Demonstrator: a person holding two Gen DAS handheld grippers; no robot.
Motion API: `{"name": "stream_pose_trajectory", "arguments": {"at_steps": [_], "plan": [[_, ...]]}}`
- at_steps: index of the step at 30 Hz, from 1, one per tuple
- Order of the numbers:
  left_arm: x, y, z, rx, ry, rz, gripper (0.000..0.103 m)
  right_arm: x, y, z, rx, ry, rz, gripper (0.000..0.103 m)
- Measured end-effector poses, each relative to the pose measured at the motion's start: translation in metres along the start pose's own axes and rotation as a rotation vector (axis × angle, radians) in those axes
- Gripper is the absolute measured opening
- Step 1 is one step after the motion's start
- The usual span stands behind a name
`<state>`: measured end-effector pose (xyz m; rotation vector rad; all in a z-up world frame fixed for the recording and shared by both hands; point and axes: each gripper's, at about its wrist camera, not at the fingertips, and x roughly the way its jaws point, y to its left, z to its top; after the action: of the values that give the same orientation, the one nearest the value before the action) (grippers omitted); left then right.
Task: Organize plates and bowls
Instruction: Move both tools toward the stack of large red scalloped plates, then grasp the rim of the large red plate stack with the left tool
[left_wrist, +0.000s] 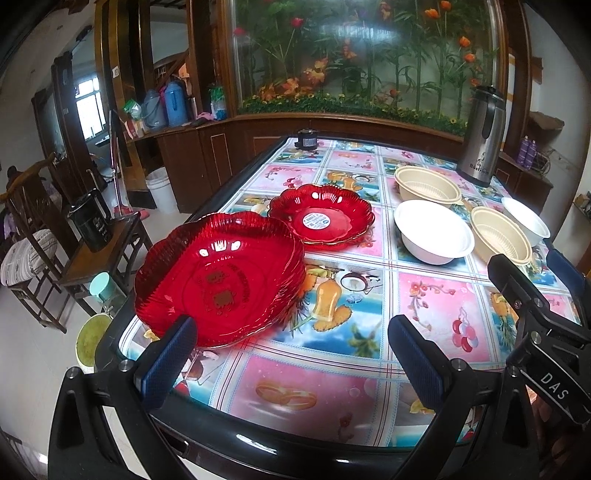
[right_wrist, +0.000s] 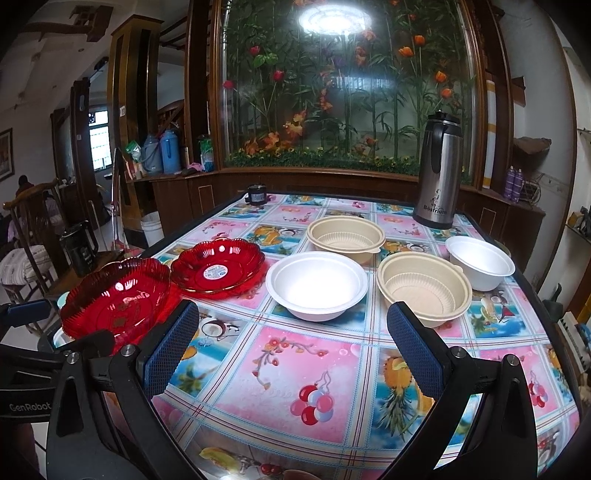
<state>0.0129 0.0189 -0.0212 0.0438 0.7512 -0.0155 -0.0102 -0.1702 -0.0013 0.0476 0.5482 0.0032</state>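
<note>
A large red plate (left_wrist: 221, 280) sits at the table's near left corner; it also shows in the right wrist view (right_wrist: 116, 297). A smaller red plate (left_wrist: 320, 218) with a sticker lies behind it, also in the right wrist view (right_wrist: 218, 269). Two white bowls (right_wrist: 317, 284) (right_wrist: 480, 262) and two beige bowls (right_wrist: 345, 234) (right_wrist: 424, 293) stand to the right. My left gripper (left_wrist: 291, 350) is open and empty, its left finger just in front of the large plate. My right gripper (right_wrist: 290, 339) is open and empty above the near table.
A steel thermos (right_wrist: 439, 170) stands at the table's far right. A small dark jar (right_wrist: 256, 194) sits at the far edge. The table (right_wrist: 295, 376) has a colourful cover and a black rim. Chairs and a stool stand left of the table (left_wrist: 99, 243).
</note>
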Motion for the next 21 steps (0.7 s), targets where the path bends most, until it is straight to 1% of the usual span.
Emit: {"name": "stream_pose_trajectory", "arguments": {"at_steps": [13,21], "plan": [[0.010,0.014,-0.002,-0.029,0.023,0.008,0.103,0.010,0.012,-0.003,-0.019,0.031,0.009,0.103],[0.015,0.025,-0.002,-0.046,0.024,0.016,0.103,0.016,0.022,0.000,-0.035,0.039,0.013,0.103]]}}
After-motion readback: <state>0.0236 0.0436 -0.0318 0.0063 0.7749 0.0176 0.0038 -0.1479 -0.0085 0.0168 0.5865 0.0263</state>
